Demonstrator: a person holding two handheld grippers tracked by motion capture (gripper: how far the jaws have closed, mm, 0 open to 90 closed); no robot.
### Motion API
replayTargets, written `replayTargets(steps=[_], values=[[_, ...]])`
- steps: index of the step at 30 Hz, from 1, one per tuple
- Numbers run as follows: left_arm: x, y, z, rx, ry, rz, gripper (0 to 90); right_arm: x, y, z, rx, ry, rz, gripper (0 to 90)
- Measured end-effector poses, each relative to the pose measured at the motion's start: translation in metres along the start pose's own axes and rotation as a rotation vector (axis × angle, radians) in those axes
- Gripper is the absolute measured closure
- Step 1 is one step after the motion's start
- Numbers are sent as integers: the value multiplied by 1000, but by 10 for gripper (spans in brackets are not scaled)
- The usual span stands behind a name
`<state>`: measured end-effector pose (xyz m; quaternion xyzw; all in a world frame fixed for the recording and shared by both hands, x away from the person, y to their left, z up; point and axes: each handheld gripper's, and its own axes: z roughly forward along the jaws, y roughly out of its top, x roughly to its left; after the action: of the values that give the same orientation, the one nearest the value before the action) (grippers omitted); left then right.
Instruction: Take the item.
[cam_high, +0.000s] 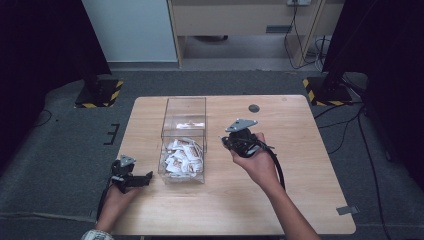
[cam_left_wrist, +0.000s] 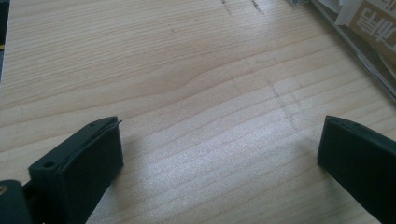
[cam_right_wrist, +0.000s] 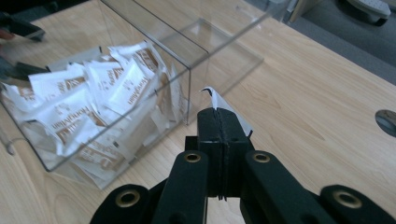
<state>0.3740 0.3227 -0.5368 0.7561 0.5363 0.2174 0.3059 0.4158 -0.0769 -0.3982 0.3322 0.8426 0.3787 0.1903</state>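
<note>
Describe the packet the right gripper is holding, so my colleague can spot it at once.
Start at the clear box mid-table, its near compartment heaped with white packets. Just right of it, the right gripper has its jaws shut on one packet, of which a white edge shows. Unlike the heap, it is outside the box, held above the table.

Table (cam_high: 300, 165): you're working on pale, matt wood grain.
Box (cam_right_wrist: 196, 51): clear, glossy plastic.
Sachets (cam_right_wrist: 88, 102): white printed paper.
Your jaws: matt black plastic.
</note>
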Motion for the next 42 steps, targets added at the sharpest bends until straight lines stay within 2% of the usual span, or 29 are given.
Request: replayTargets(steps=[11,19,27,37,42], values=[[0,0,0,0,0,0,0,-13,-8,-3,1,-18,26,898],[0,0,0,0,0,0,0,-30,-13,-9,-12,-39,67,899],[0,0,0,0,0,0,0,-47,-20,-10,-16,-64,87,899],[0,0,0,0,0,0,0,-66,-27,-7,-16,-80,122,900],[0,0,0,-1,1,-2,0,-76,-34,-3,-14,-109,134,900]])
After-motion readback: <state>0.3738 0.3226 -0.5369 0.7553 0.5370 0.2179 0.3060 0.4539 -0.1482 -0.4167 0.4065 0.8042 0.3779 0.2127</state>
